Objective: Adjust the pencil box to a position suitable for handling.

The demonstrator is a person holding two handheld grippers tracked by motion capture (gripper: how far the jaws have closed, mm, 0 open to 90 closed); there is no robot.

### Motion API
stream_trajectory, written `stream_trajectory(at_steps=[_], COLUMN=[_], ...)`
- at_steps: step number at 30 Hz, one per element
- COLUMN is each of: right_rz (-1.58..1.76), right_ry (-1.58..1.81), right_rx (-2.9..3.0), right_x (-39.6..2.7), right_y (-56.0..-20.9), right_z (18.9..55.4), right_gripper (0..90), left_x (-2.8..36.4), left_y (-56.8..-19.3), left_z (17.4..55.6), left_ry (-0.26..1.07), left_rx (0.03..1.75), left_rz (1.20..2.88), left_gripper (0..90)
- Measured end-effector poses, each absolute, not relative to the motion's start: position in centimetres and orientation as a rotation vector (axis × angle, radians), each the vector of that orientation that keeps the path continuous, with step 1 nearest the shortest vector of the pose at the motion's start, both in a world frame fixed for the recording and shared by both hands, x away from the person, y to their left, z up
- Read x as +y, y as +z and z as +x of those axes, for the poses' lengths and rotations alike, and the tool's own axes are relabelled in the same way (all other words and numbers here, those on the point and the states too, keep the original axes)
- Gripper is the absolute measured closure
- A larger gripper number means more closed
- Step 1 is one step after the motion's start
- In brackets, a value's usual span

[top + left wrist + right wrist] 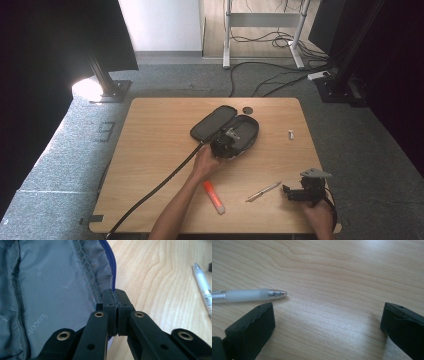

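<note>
Two grippers work here. The left gripper (226,146) sits at the near edge of the open case (226,129) in the middle of the table (150,150); in the left gripper view its jaws are clamped tight on the case's rim (115,293), grey lining to one side, blue zip just beyond. The right gripper (288,192) rests near the table's right front corner, jaws wide apart with bare wood between them.

The pen (263,191) lies just to its left, long axis slanting up and to the right across the table; in the right gripper view its tip (277,293) points in just beyond the left jaw. So the right hand is far nearer the pen, and I judge it needs a short shift left to straddle it. An orange glue stick (213,197) lies between the forearms.
</note>
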State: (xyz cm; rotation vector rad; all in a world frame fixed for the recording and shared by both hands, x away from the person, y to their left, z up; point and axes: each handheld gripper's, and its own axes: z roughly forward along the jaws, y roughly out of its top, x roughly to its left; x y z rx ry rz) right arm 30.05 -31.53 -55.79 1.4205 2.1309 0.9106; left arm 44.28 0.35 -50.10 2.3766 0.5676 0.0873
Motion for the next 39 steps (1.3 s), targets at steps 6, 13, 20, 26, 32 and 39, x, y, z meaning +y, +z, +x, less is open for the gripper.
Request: stream_trajectory(at_steps=[6, 13, 20, 26, 32, 39], right_rz=[1.421, 1.421, 1.421, 1.422, 1.422, 1.421], right_ry=[0.91, 0.91, 0.91, 0.911, 0.911, 0.91], right_rx=[2.131, 2.131, 2.131, 2.13, 2.13, 2.131], right_x=[-31.5, -31.5, -31.5, -31.5, -31.5, -31.5], right_y=[-55.8, -55.8, -55.8, -55.8, -55.8, -55.8], right_z=[30.1, 30.1, 30.1, 30.1, 30.1, 30.1], right_gripper=[0.0, 0.0, 0.0, 0.0, 0.0, 0.0], left_x=[0.6, 0.6, 0.4, 0.4, 0.3, 0.1], left_y=[-50.1, -50.1, -50.0, -50.0, -50.1, -50.0], left_z=[43.2, 41.9, 40.7, 39.7, 38.7, 37.4], left_ry=[0.098, 0.088, 0.065, 0.052, 0.036, 0.032], left_rx=[0.562, 0.553, 0.537, 0.523, 0.512, 0.484], left_rz=[2.384, 2.387, 2.379, 2.38, 2.37, 2.363], left_gripper=[87.7, 87.6, 87.5, 87.4, 87.3, 87.1])
